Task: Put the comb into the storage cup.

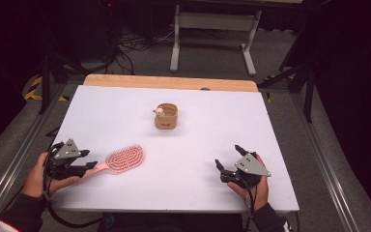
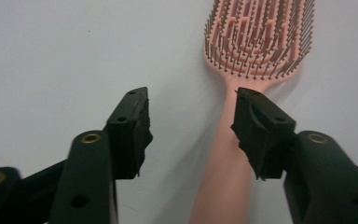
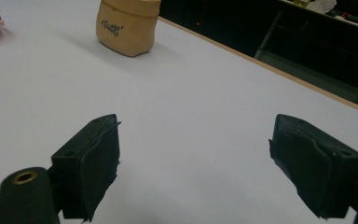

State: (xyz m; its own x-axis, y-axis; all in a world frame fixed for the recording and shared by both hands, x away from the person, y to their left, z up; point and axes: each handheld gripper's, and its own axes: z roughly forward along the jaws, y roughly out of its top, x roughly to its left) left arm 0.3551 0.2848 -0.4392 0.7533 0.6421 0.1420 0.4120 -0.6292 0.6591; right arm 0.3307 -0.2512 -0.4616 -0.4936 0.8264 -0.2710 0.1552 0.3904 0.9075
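While your left gripper (image 2: 191, 123) sat at the near-left edge of the table (image 1: 212, 145), its jaws stood apart, not pressing on anything. The pink hairbrush (image 2: 242, 70) handle lay between them, closer to the right-hand jaw in the left gripper view, flat on the white surface. So: released, brush resting on the table, not held.

Your right gripper (image 1: 232, 166) was parked near-right, jaws wide and empty, well apart from everything.

Risks as I judged them:
- Handle sat off-centre in the gap. Closing from there could have pushed the brush sideways before both pads bit.
- That jaw looked just beside the handle. Pulling back at an angle could have dragged it and spun the brush.
- Handle looked smooth and tapered; a light pinch might have slipped.

Brush orientation: long axis ran roughly left-right in the high view, tilted slightly away from you toward the head. Handle end pointed at your left gripper, bristle head pointed toward table centre, bristles up.

Farther back, the small tan pouch (image 1: 166, 116) stood upright mid-table, well clear of the brush.
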